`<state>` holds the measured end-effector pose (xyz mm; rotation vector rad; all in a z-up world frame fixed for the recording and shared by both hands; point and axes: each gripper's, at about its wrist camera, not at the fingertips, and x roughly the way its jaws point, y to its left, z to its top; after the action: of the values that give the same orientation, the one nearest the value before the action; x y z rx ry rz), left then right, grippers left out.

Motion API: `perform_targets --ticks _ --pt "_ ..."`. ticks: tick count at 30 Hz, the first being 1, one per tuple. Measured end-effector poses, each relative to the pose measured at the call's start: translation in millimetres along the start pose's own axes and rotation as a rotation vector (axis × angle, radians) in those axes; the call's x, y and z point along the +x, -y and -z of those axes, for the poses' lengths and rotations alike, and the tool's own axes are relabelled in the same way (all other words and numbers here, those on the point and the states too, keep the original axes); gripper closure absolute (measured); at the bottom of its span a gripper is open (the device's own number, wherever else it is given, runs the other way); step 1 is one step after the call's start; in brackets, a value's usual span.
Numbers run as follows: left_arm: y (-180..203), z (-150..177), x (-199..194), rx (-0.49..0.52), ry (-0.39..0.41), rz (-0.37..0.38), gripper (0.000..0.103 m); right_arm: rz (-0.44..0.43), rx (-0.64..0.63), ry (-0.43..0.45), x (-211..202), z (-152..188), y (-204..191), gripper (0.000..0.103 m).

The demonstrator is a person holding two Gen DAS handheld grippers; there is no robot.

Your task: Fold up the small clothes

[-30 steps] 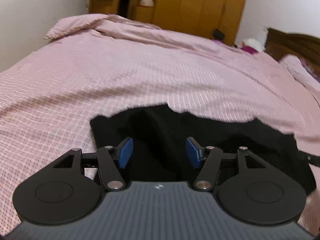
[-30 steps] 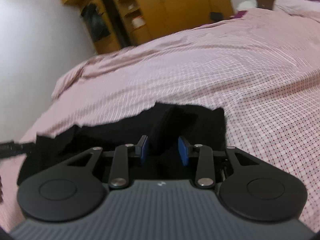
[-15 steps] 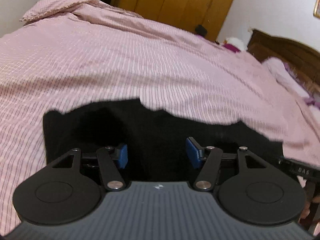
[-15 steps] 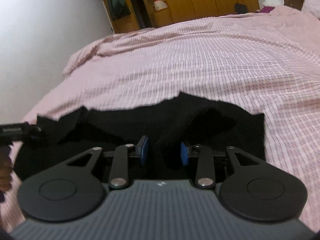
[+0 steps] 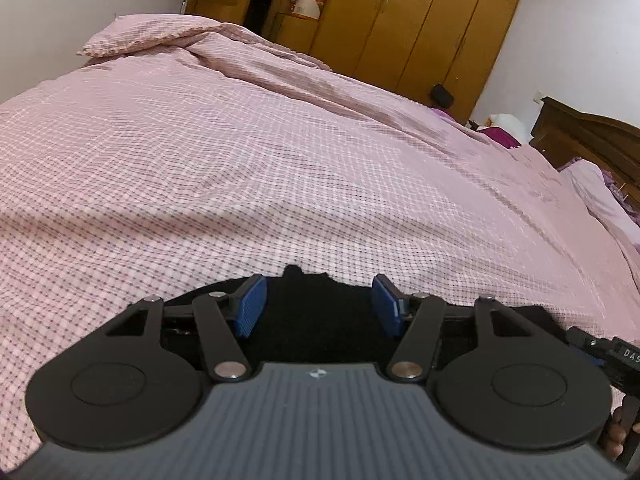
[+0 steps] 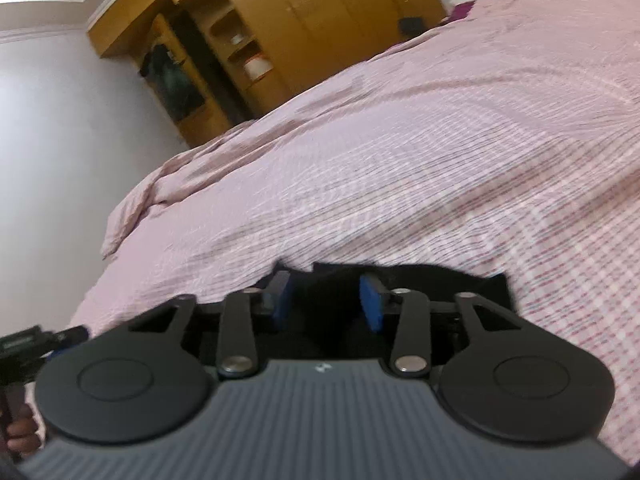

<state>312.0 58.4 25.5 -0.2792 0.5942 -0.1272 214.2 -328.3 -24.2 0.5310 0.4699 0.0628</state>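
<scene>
Black soft cloth garment [image 5: 316, 320] lies on the near edge of the pink checked bed cover [image 5: 280, 168], mostly hidden under both tools. In the left wrist view the left gripper [image 5: 318, 306] stands with its blue ribbed pads [image 5: 250, 304] wide apart, nothing pinched between them, the dark fabric spreading below and beyond them. At the right edge of that view, the tip of the other tool and part of a hand show. In the right wrist view, which is blurred, the right gripper [image 6: 326, 300] also has its blue pads [image 6: 370, 304] parted, with a raised fold of the black garment [image 6: 420, 276] between and behind them; whether the pads touch it I cannot tell. Far across the bed stands a tall yellow-brown wooden wardrobe [image 5: 420, 20] with an open shelf compartment holding a white and orange lidded pot [image 5: 307, 6]. A dark wooden headboard [image 5: 592, 140] rises at the far right.
</scene>
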Motion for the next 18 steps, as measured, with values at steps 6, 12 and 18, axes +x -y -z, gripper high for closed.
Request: perform_targets --ticks 6,12,18 --pt "-1 12 -13 0.057 -0.029 -0.028 0.039 0.022 -0.056 0.036 -23 -3 -1 0.053" --pt "4 33 -31 0.172 -0.077 -0.120 0.039 0.016 -0.156 -0.012 -47 7 -13 0.053" --pt "9 43 -54 0.245 -0.110 -0.179 0.035 0.021 -0.166 -0.008 -77 22 -15 0.052"
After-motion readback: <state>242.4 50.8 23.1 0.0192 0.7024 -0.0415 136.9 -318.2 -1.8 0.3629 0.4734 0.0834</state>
